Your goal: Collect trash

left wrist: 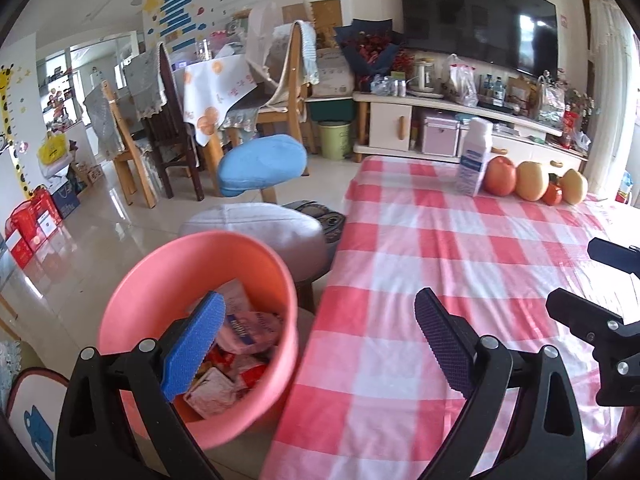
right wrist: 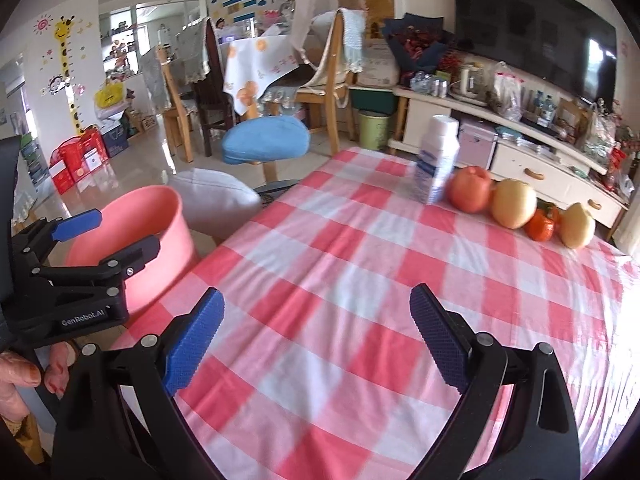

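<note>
A pink bin [left wrist: 160, 280] stands upright on the floor just off the left edge of the tabletop [left wrist: 440, 280], its round mouth facing up and its vertical axis leaning slightly; inside lies a jumble of wrappers and cartons [left wrist: 236, 344], too tangled to count. The left tool [left wrist: 320, 344] hangs over that left edge with its jaws spread wide and nothing between them: its blue left pad sits above the bin's mouth and its dark right pad above the checked cloth. The right tool [right wrist: 316, 344] hovers over the near middle of the tabletop, level and pointing toward the far edge, jaws likewise wide and empty. In the right wrist view the left tool appears at the left, beside the bin, with the person's fingers [right wrist: 24, 376] below it. Along the far edge of the tabletop stands one white carton [right wrist: 436, 160], upright, and beside it a row of four fruits: one reddish apple [right wrist: 470, 194], one yellow pear [right wrist: 514, 203], one small orange fruit [right wrist: 540, 226] and one more yellow pear [right wrist: 576, 226], each touching or nearly touching its neighbour.
</note>
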The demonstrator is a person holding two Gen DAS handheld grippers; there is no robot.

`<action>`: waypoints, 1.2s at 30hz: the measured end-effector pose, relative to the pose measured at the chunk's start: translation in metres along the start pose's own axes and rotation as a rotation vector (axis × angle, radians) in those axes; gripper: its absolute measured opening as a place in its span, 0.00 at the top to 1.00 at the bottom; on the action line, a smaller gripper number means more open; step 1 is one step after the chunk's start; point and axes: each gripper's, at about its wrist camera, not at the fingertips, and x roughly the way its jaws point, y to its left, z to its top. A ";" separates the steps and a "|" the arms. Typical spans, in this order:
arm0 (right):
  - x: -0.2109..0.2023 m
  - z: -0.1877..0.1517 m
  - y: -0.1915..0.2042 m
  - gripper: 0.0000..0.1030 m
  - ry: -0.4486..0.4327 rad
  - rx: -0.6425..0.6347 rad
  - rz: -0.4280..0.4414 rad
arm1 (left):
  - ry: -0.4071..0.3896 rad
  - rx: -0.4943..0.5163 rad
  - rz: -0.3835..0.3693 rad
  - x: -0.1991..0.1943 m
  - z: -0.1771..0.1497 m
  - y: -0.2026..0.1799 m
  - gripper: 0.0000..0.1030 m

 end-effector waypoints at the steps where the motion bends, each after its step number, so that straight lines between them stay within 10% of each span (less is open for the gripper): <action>1: -0.004 -0.002 -0.005 0.08 -0.006 0.000 -0.011 | -0.003 0.004 -0.005 -0.002 0.001 -0.005 0.08; 36: -0.104 -0.051 -0.155 0.07 -0.169 0.115 -0.232 | -0.108 0.159 -0.132 -0.059 0.023 -0.187 0.08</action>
